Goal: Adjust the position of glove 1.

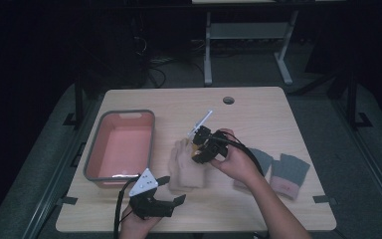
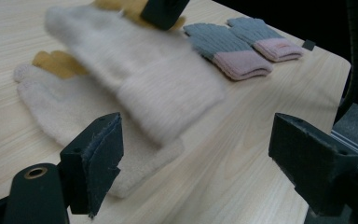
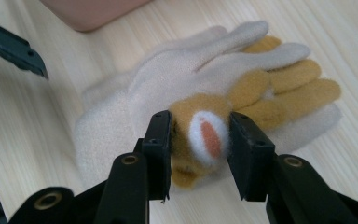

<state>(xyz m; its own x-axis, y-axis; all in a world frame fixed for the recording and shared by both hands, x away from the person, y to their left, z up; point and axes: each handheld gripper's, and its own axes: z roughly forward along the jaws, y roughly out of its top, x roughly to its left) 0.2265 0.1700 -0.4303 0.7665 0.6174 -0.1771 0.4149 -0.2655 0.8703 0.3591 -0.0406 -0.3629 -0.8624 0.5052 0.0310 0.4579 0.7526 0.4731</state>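
My right gripper point(image 3: 200, 126) is shut on a cream glove point(image 3: 191, 70), its jaws pinching the tan palm side at a white and orange patch. The held glove point(image 2: 144, 70) hangs tilted and blurred above a second cream glove point(image 2: 56, 107) that lies flat on the table. In the high view the right gripper point(image 1: 199, 149) sits over the cream gloves point(image 1: 184, 169) at mid table. My left gripper point(image 1: 171, 190) rests near the front edge, just short of the gloves' cuffs. Its jaws point(image 2: 196, 140) stand wide open with nothing between them.
A pink bin with a grey rim point(image 1: 121, 149) stands at the left of the wooden table point(image 1: 258, 114). A pair of grey gloves with pink cuffs point(image 1: 289, 172) lies at the right. A cable hole point(image 1: 228, 100) is near the far edge.
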